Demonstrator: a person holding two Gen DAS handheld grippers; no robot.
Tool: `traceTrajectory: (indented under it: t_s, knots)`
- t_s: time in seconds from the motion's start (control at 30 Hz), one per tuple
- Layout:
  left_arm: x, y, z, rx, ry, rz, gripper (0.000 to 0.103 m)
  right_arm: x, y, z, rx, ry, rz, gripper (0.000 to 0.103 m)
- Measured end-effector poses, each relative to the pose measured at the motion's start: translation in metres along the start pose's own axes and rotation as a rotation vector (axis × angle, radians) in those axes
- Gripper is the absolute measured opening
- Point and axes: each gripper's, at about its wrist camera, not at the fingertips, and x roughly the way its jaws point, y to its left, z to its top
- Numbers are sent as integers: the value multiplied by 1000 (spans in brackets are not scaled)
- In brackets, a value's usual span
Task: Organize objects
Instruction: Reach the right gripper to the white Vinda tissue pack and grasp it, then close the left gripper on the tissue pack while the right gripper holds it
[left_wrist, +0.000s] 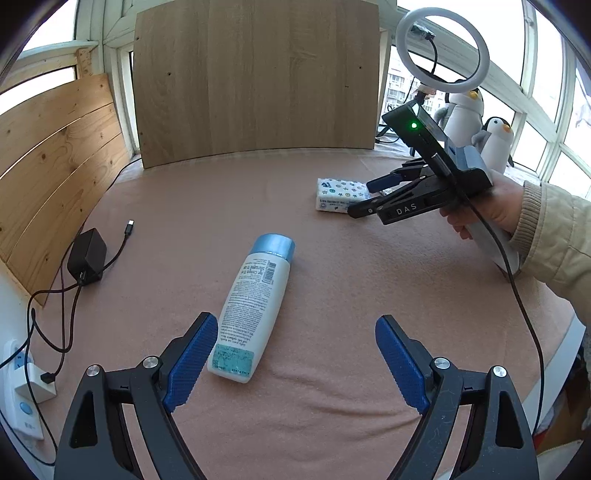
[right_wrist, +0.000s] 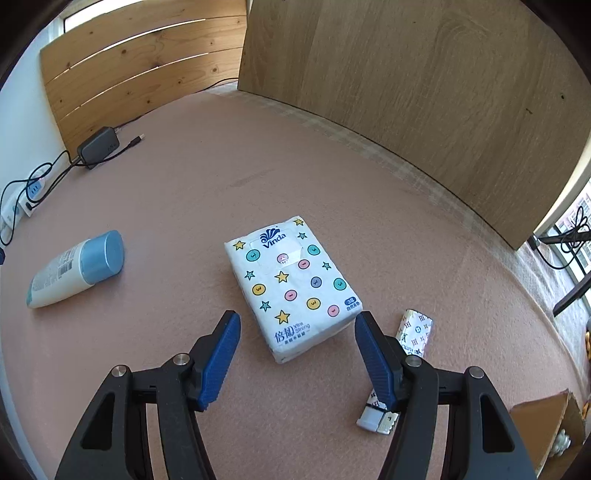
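Observation:
A white bottle (left_wrist: 255, 306) with a blue cap lies on the pink cloth. Its base rests beside the left finger of my open left gripper (left_wrist: 295, 325), and no pad touches it. The same bottle (right_wrist: 74, 269) shows at the left of the right wrist view. A white tissue pack (right_wrist: 291, 288) printed with stars and dots lies ahead of my right gripper (right_wrist: 297, 321). The jaws stand apart on either side of its near end without pressing it. A small patterned lighter-like item (right_wrist: 412, 332) lies partly behind the right finger. In the left wrist view a hand holds the right gripper (left_wrist: 364, 199) over the tissue pack (left_wrist: 338, 194).
A black adapter (left_wrist: 86, 256) with cables and a white power strip (left_wrist: 22, 387) lie along the left edge. Wooden boards (left_wrist: 255, 81) stand at the back. A ring light (left_wrist: 443, 51) and penguin toys (left_wrist: 496, 144) are at the back right. A cardboard box (right_wrist: 546, 432) sits past the right edge.

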Motion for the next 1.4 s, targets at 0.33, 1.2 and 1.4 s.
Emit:
traceTrajectory:
  t_s: [0.33, 1.2, 1.4]
  knots:
    - [-18, 0, -13, -22, -5, 13, 90, -2, 7, 18, -163, 27, 28, 64]
    - [-24, 15, -22, -163, 41, -25, 90, 14, 39, 18, -185, 161, 106, 49]
    - [-7, 18, -12, -268, 99, -77, 90, -20, 88, -36, -73, 94, 99, 49]
